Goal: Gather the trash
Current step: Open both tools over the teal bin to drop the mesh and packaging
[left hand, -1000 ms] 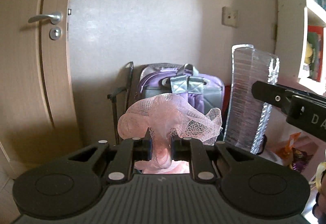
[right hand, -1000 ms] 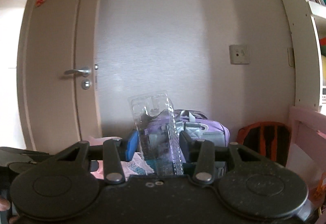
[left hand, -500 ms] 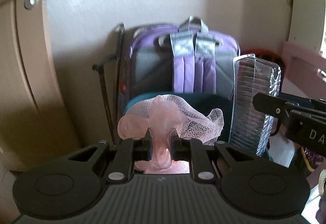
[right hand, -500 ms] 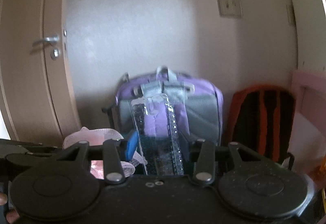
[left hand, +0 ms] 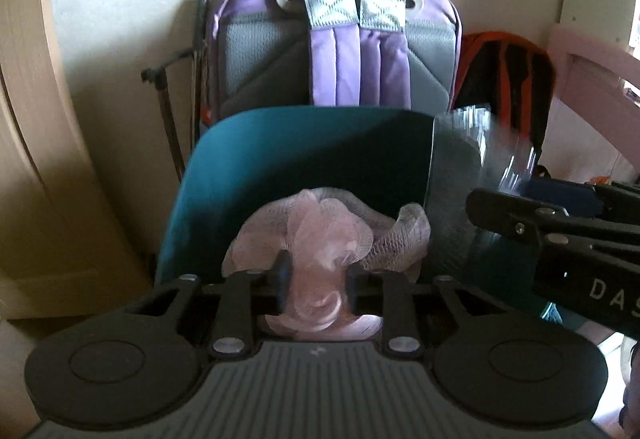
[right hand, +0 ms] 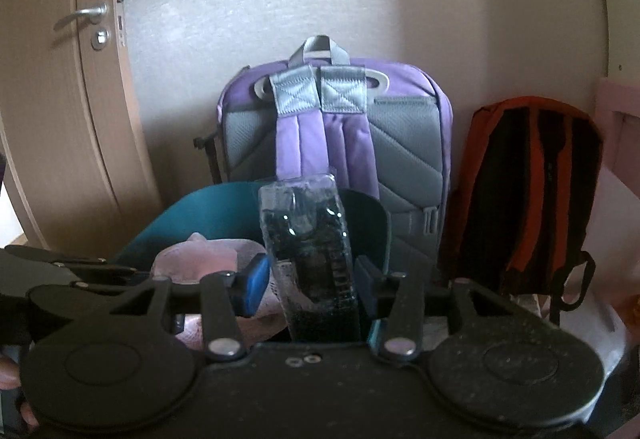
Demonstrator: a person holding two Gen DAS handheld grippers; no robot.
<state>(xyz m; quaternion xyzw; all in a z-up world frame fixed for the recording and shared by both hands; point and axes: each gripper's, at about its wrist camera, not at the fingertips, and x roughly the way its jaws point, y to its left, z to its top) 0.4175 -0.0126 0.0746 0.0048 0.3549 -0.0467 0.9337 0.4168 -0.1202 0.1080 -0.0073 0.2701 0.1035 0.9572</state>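
In the left wrist view, the left gripper (left hand: 316, 281) fills the bottom of the frame. Its jaws have just been opening, and a crumpled pink mesh net (left hand: 328, 239) sits between them, bulging above the fingertips; the pads still seem to touch it, though the hold looks loose. Just beyond the net, in the centre of the frame, stands the curved rim of a teal plastic bin (left hand: 304, 143), with the net over its opening. At the right edge the right gripper (left hand: 500, 211) reaches in, with a clear ribbed plastic package (left hand: 460, 175) standing upright at it.

In the right wrist view, the right gripper (right hand: 310, 281) spans the bottom of the frame. Its jaws have just been opening and stand about half apart. The clear plastic package (right hand: 312, 251) stands upright between them, with a narrow gap showing on either side, so a firm hold cannot be told. The pink net (right hand: 200, 257) lies to the lower left, and the teal bin (right hand: 208, 207) sits behind both.

Farther back, a purple and grey backpack (right hand: 332, 131) leans against the pale wall. An orange and black backpack (right hand: 532, 191) stands to its right. A beige door with a metal handle (right hand: 86, 13) is at the upper left.
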